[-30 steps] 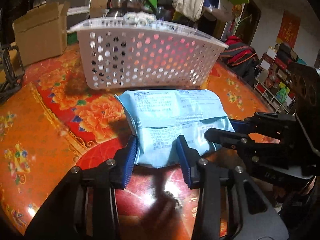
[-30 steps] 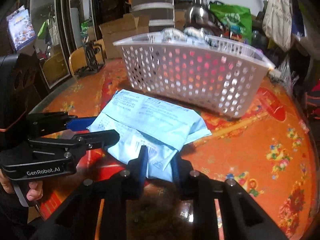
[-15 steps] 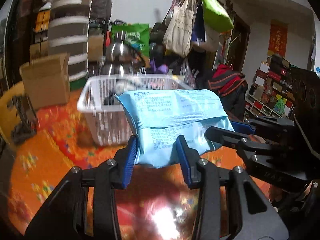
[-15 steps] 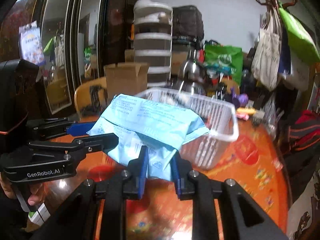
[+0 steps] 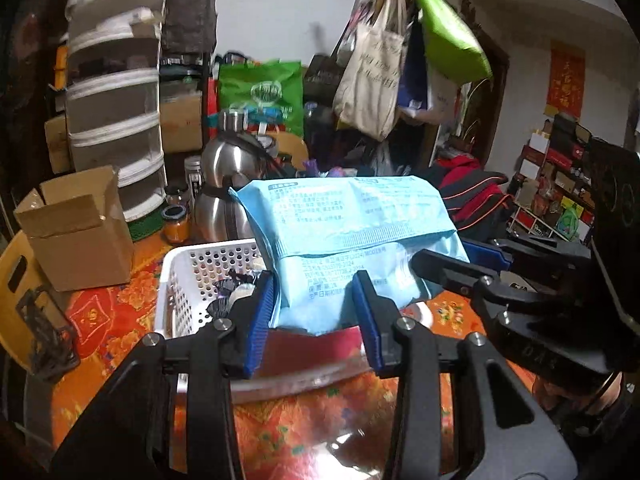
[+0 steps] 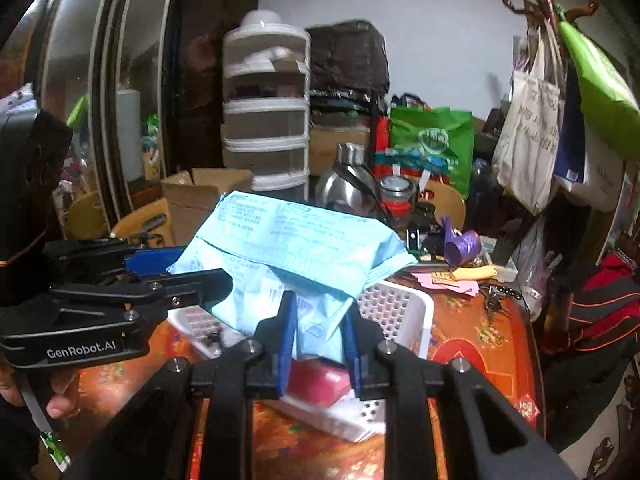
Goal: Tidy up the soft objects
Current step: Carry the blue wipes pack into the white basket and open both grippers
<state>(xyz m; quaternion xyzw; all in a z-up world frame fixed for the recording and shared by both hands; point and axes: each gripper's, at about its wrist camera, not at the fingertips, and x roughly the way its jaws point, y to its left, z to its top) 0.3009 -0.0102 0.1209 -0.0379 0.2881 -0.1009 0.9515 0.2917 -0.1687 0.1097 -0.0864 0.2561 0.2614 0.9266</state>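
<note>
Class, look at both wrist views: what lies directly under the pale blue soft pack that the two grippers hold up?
Under the blue pack sits the white perforated basket, holding something red and dark bits. The pack hides the rest of the basket's inside.

A soft light-blue printed pack [image 5: 352,236] hangs in the air, pinched between the left gripper [image 5: 316,304] fingers and the right gripper [image 6: 318,320] fingers, above a white perforated basket [image 5: 180,280].
</note>
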